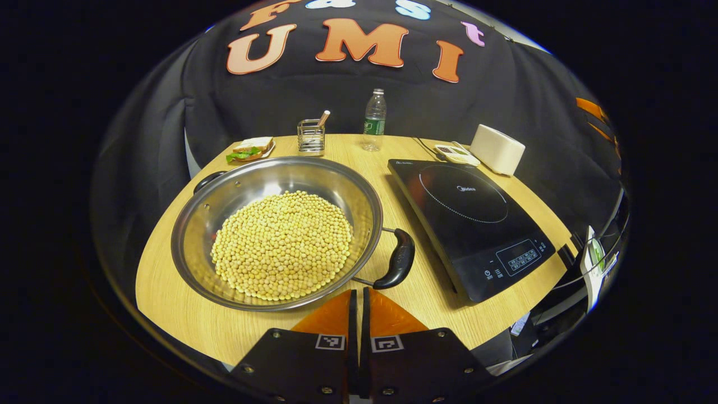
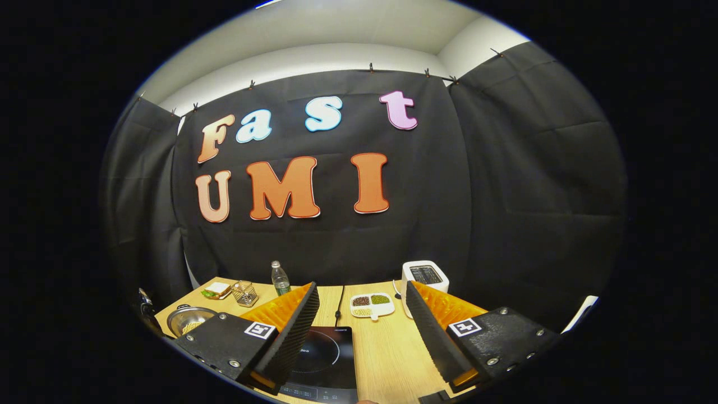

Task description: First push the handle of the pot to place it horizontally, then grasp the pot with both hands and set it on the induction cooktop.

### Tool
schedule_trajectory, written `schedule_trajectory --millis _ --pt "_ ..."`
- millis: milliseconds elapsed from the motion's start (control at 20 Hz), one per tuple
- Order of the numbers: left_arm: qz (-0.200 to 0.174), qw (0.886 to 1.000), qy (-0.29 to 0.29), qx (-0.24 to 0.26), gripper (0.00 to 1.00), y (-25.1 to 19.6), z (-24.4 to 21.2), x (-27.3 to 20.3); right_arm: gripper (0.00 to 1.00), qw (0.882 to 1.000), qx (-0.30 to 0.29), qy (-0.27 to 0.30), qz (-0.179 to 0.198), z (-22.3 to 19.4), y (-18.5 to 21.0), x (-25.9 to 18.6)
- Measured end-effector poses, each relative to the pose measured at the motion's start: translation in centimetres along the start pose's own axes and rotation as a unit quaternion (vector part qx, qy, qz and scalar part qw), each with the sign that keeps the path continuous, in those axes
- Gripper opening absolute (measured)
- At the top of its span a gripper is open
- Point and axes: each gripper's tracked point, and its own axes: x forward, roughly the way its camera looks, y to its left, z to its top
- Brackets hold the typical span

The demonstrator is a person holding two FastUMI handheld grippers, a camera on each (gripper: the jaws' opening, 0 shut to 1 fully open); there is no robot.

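Pot [image 1: 277, 233]: steel, wide and shallow, on desk [image 1: 168, 292], left of cooktop [image 1: 468, 224] and just beside it, not on it. Heaped with yellow beans [image 1: 283, 244]. Black handle [image 1: 398, 259] on near-right side, pointing toward cooktop's near corner; second handle [image 1: 206, 180] at far-left rim. Also seen small in right gripper view [image 2: 188, 320], at desk's left end.

Cooktop: black glass, ring marking at centre, control panel at near-right corner, bare surface. In right gripper view [image 2: 325, 359], lying low between that claw's fingers.

Left claw [image 1: 357, 294]: clenched, fingers together with a thin slit between, grasping nothing; tips above desk just short of pot's near rim, close to handle but apart from it.

Right claw [image 2: 362, 306]: released, fingers spread wide, nothing between them; held above desk's near edge, facing back wall.

Far side of desk, in left gripper view: sandwich [image 1: 251, 149] on plate, wire holder [image 1: 311, 136], bottle [image 1: 374, 120], white toaster [image 1: 497, 148], divided tray [image 1: 457, 154] beside toaster. In right gripper view, tray [image 2: 372, 304] with dark, green and pale contents, cable [image 2: 338, 306] running to cooktop.
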Motion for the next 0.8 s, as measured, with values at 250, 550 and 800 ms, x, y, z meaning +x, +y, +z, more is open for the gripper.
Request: schedule_trajectory --millis 250,550,800 --pt "0.003 1.0 -0.001 0.01 0.02 -0.2 0.4 0.6 0.96 1.0 -0.001 0.004 -0.005 0.1 -0.5 -0.1" --pt "-0.009 1.0 -0.001 0.011 0.02 -1.2 1.2 2.1 0.96 1.0 -0.004 0.0 -0.018 0.4 -1.7 -0.5" --pt "-0.011 1.0 0.003 -0.003 0.0 -1.3 1.7 2.9 0.96 1.0 -0.004 0.004 -0.029 0.2 -3.1 -0.6"
